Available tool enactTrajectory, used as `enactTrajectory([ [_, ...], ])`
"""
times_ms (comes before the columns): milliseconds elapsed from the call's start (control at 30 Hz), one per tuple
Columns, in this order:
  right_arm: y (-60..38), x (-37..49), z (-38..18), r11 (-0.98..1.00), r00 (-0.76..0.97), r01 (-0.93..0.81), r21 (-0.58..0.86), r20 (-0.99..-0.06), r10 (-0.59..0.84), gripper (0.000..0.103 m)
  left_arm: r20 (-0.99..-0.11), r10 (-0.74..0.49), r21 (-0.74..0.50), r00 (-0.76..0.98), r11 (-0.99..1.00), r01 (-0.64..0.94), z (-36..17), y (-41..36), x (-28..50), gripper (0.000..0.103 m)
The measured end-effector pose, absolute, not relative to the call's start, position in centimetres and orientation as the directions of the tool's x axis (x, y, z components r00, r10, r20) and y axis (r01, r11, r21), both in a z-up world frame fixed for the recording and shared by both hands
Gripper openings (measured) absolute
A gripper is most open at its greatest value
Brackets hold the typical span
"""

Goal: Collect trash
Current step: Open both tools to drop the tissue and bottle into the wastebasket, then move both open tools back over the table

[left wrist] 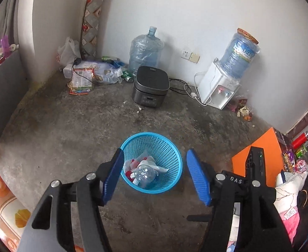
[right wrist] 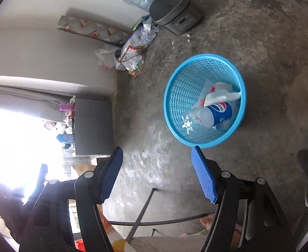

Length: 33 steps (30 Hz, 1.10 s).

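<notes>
— Where is the trash?

— In the blue basket, which stands upright on the concrete floor. A clear plastic bottle with a blue label lies on top of crumpled white and red wrappers.

— Which way does the bottle point?

— In the right wrist view the bottle lies tilted, its long axis running from about eight o'clock to two o'clock. The ribbed bottom faces eight o'clock, up toward the basket rim; the neck end is buried under the wrappers. In the left wrist view the bottom faces the camera.

— And the tools?

— The left tool hovers above the basket with its blue pads spread wide and nothing between them. The right tool is spread too, empty, with bare floor between its pads and the basket at about one o'clock from it.

— Anything else nearby?

— A dark rice cooker at twelve o'clock beyond the basket, with a water jug behind it against the wall.
</notes>
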State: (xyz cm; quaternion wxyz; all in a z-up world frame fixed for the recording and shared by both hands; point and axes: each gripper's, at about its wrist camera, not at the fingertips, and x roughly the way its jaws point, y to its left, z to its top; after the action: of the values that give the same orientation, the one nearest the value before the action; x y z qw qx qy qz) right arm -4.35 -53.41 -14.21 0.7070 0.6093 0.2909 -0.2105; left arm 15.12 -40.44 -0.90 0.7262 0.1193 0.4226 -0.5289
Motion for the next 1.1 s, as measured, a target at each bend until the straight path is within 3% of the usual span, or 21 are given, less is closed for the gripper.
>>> enactTrajectory([
  [133, -51.6, -4.4, -12.7, 0.253, 0.722, 0.665, 0.702, -0.692, 0.022, 0.065, -0.683, -0.722, -0.280, 0.112, 0.401, 0.873, 2.2, -37.1, 14.5, 0.073],
  [367, -47.0, -2.9, -5.3, 0.539, 0.702, 0.645, 0.542, -0.699, -0.138, 0.066, -0.558, -0.792, -0.221, 0.246, 0.428, 0.877, 8.5, -29.6, 12.7, 0.097],
  [700, -38.1, -1.4, 3.8, 0.818, 0.815, 0.489, 0.303, -0.492, -0.305, 0.095, -0.418, -0.755, -0.195, 0.506, 0.618, 0.761, 14.7, -16.3, 12.1, 0.097],
  [933, -33.4, -1.0, 6.0, 0.900, 0.869, 0.395, 0.183, -0.391, -0.302, 0.095, -0.393, -0.670, -0.164, 0.629, 0.725, 0.669, 15.7, -7.4, 11.5, 0.097],
  [1100, -31.7, -0.8, 7.0, 0.925, 0.909, 0.316, 0.211, -0.347, -0.232, 0.095, -0.389, -0.611, -0.149, 0.690, 0.780, 0.607, 16.0, -1.3, 10.5, 0.097],
])
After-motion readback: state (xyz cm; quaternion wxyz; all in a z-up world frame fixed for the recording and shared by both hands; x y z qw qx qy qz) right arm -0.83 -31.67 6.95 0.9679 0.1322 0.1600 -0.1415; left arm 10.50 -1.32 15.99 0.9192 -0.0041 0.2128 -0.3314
